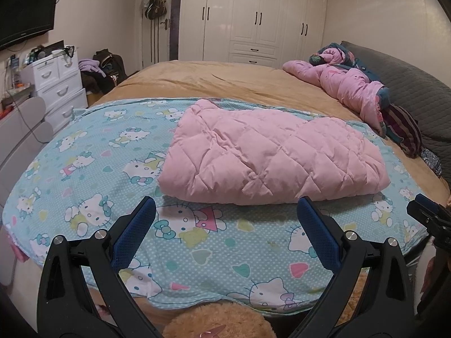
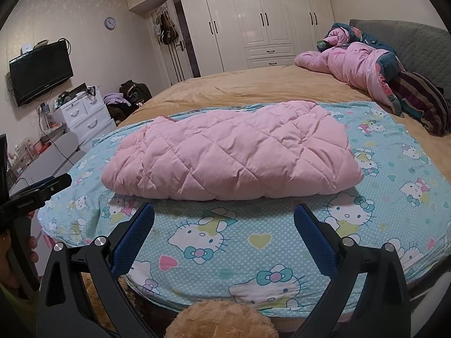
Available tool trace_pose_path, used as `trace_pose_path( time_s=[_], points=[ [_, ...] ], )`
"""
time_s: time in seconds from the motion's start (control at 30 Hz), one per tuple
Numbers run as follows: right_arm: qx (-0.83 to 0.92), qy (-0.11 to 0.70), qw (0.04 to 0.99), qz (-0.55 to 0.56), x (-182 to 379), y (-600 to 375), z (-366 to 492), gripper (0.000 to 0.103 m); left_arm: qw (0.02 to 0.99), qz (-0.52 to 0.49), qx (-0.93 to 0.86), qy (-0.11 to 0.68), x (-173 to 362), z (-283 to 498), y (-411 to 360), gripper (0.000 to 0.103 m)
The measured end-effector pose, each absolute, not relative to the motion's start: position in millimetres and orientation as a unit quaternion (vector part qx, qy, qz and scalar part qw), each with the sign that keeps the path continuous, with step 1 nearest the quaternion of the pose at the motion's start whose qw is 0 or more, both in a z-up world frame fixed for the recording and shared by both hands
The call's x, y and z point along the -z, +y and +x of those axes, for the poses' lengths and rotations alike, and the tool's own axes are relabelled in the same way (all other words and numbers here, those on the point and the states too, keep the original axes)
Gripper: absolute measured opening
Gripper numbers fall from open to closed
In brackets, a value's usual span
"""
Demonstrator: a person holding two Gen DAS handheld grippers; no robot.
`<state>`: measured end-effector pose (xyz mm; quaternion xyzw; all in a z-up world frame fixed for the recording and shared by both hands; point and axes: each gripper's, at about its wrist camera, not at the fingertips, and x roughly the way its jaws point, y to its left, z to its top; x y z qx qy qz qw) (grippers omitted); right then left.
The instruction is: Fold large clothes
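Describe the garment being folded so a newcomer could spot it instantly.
Start at the big bed with its tan cover, then find the light blue cartoon-cat sheet spread across its near end. The folded pink quilted jacket lies on that sheet, neat and diamond-stitched, unlike the crumpled pink bedding heaped by the headboard.

Jacket (image 1: 270, 155) showing plain pale pink, quilted in a diamond pattern. Sheet (image 1: 84, 169) under it showing light blue with fine white dots, white cartoon cats, and hearts in pink, yellow and teal. Blanket (image 1: 225, 79) beyond showing plain tan. Duvet (image 1: 344, 84) at upper right showing pink with a dark teal floral side. Headboard (image 1: 417, 90) showing grey, quilted. Wardrobe (image 1: 253, 14) at top showing glossy cream with black handles. Drawers (image 1: 56, 84) at left showing white. TV (image 1: 25, 14) at upper left showing black. Left gripper (image 1: 225, 228) and right gripper (image 2: 224, 229) showing black frames with blue pads (image 1: 135, 231).
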<state>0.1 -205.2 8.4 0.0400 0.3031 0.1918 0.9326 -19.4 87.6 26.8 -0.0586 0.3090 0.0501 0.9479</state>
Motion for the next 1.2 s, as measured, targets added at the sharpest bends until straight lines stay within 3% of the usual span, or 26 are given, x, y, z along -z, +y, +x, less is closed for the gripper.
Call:
trace_pose_path(
  time_s=[1.2],
  points=[
    [-0.192, 0.303, 0.933, 0.036, -7.1, -205.0, -0.2, 0.099, 0.946, -0.051, -0.049, 0.318, -27.5, -16.1, 84.5, 0.094]
  ],
)
